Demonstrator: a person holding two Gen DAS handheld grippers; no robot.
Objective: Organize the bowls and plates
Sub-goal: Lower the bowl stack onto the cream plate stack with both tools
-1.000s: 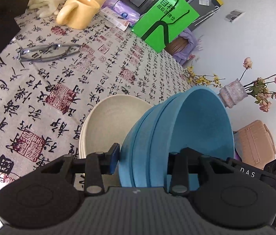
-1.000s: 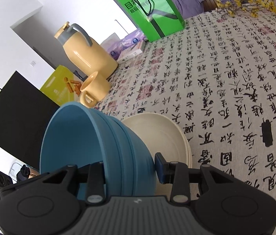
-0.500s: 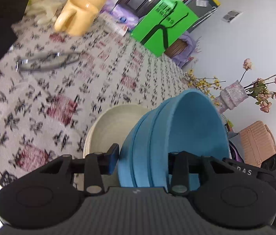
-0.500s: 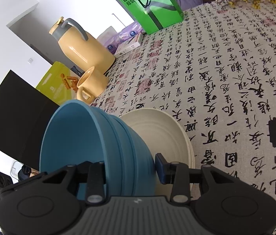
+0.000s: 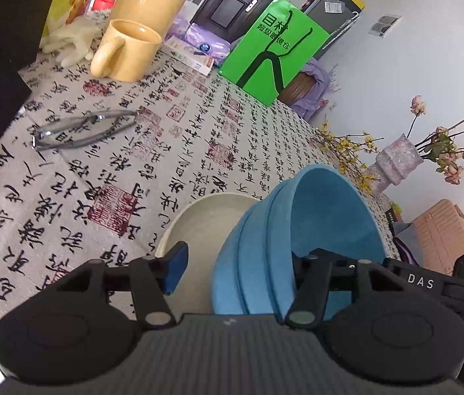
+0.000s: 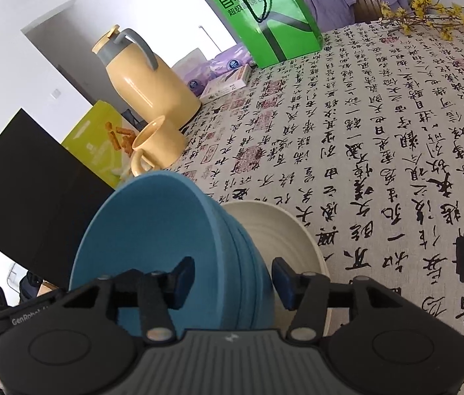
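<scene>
Since 1 s ago both sets of fingers have spread: they were pinching the wall of the blue bowl stack, now pads stand off it on both sides. Camera poses nearly unchanged.

Left gripper [image 5: 232, 270]: fingers open. Left pad [image 5: 175, 271] sits clear of the blue bowl stack [image 5: 297, 247], gap visible, over the cream plates [image 5: 199, 230]. Right finger is inside the top bowl; can't tell whether it touches the inner wall.

Right gripper [image 6: 233, 279]: fingers open, straddling the stack [image 6: 172, 247] wall. Left pad [image 6: 182, 278] inside the bowl, right pad [image 6: 283, 283] outside, small gaps both sides.

Stack position: three or so nested blue bowls, sitting on or in the cream plates [image 6: 281, 240] on the tabletop [image 5: 166, 151]. In the left view the stack is at 1 o'clock from the fingers, plates at 11. In the right view the stack is at 11, plates at 1. So the grippers face each other across the stack, each on an opposite rim.

Judgement: bowls look released onto the plates; placement done. Next move turns on backing each gripper straight out along its own finger axis, since each has one finger inside the bowl; sideways motion would drag the rim. Both are equally near.

Mug [image 5: 126, 51], yellow flask [image 6: 146, 79], green bag [image 5: 274, 49] sit well apart at 12.
</scene>
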